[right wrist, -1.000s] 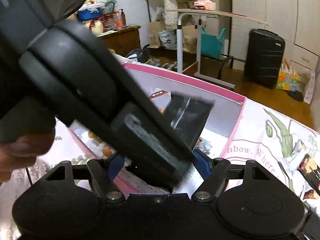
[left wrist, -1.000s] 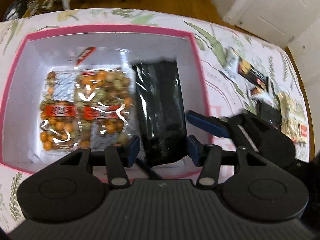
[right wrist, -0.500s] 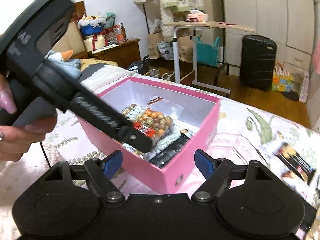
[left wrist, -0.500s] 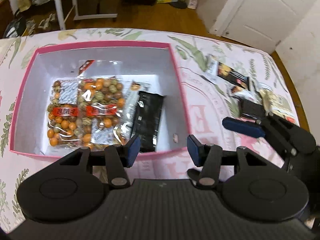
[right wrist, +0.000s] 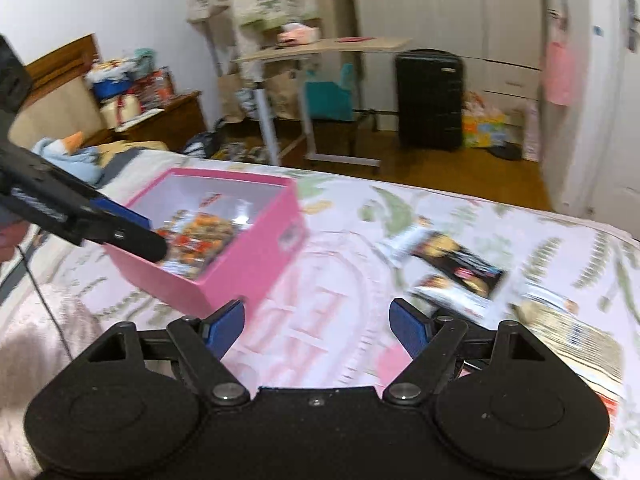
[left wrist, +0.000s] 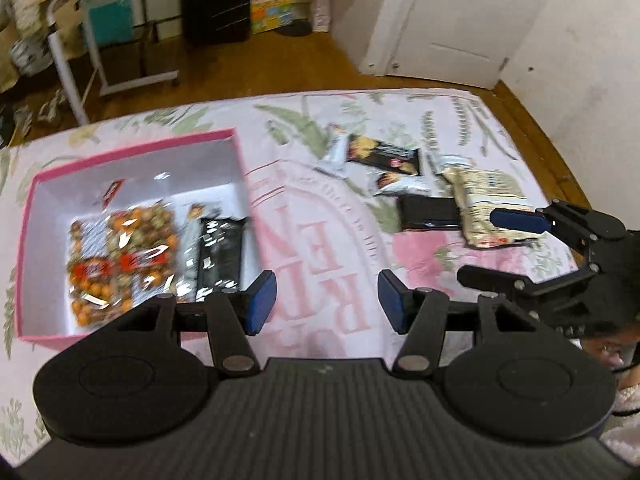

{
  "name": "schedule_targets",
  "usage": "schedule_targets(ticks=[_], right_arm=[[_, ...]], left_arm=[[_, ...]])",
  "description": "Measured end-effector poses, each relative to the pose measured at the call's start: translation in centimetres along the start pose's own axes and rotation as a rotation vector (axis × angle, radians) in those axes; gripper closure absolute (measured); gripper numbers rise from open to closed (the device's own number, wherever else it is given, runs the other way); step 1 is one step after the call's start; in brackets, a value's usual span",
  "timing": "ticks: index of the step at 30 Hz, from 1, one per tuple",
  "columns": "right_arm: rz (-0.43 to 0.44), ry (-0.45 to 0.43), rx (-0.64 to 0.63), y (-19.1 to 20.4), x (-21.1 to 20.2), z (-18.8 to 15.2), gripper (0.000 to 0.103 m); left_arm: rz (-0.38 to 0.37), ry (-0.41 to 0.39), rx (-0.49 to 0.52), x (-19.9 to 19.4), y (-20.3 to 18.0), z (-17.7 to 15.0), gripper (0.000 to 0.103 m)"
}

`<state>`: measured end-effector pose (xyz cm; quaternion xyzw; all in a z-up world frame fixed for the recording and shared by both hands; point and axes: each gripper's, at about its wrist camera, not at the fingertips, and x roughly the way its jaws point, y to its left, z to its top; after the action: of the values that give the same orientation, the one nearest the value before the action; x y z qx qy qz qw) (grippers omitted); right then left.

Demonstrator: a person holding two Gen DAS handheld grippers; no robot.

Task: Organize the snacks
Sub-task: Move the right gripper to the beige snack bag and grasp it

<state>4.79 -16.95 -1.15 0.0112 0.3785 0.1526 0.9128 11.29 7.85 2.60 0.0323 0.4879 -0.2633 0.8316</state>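
A square pink box (left wrist: 240, 168) with a smooth white inside sits on a bed sheet (left wrist: 320, 248) printed with green leaves and pale pink lettering. Inside the box, a clear crinkly bag of nuts (left wrist: 120, 256), round orange and green pieces with red labels, lies flat beside a glossy black pouch (left wrist: 220, 252) against the right wall.

To the right of the box, well apart, loose snacks lie on the sheet: a flat black wrapper (left wrist: 384, 156) with gold print at the far side, a small white-and-black sachet (left wrist: 400, 182) just beside it, a plain black packet (left wrist: 428, 212) nearer, and a beige rectangular pack (left wrist: 480, 196) at the right.

The left gripper (left wrist: 326, 300) hangs over the sheet near the box's right corner; its jaws are opening, blue pads apart with nothing between them. The right gripper (right wrist: 316, 322) is released too, its jaws wide and empty, over the sheet between the box (right wrist: 256, 252) and the loose snacks.
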Motion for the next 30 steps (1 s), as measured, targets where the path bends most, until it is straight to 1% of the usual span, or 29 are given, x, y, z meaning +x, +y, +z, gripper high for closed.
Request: schedule_targets(ticks=[3,5,7,10,13,16,18,22,24,26,27,30], right_arm=[[-0.070,0.011,0.026,-2.5,-1.1,-0.7,0.020],[-0.109,0.018,0.058,-4.4,-1.9,-1.1,0.020],[-0.129,0.025,0.103,-6.2,-2.5,-1.6,0.020],[-0.132,0.030,0.188,-9.1,-3.1,-3.1,0.019],[-0.162,0.003,0.251,-11.7,-3.2,-4.8,0.019],[-0.229,-0.071,0.374,-14.6,-3.4,-5.7,0.019],[-0.205,-0.084,0.417,-16.4,-3.5,-5.5,0.019],[-0.197,-0.004,0.365,-19.0,-3.5,-3.5,0.019],[-0.188,0.083,0.348,-20.6,-3.0,-2.4,0.019],[-0.179,0.190,0.364,-22.1,-1.8,-1.8,0.019],[-0.180,0.229,0.382,-23.0,-1.2,-1.7,0.019],[-0.166,0.279,0.440,-25.2,1.0,-2.3,0.020]], left_arm=[[-0.024,-0.004,0.023,0.8,-1.8,0.6,0.047],[-0.032,-0.003,0.023,1.7,-2.8,1.0,0.037],[-0.035,-0.003,0.021,2.8,-3.6,1.2,0.034],[-0.035,0.007,0.035,5.1,-4.9,1.2,0.034],[-0.023,-0.001,0.051,7.5,-6.2,1.1,0.034],[-0.019,-0.023,0.079,9.3,-7.7,1.1,0.034],[-0.038,-0.052,0.105,10.0,-8.7,1.3,0.034],[-0.091,-0.087,0.122,11.6,-10.6,1.4,0.034],[-0.134,-0.083,0.114,13.0,-11.6,1.6,0.034],[-0.162,-0.071,0.107,14.8,-12.6,1.8,0.034],[-0.173,-0.064,0.097,15.8,-13.1,1.9,0.034],[-0.197,-0.017,0.081,18.9,-14.7,2.6,0.034]])
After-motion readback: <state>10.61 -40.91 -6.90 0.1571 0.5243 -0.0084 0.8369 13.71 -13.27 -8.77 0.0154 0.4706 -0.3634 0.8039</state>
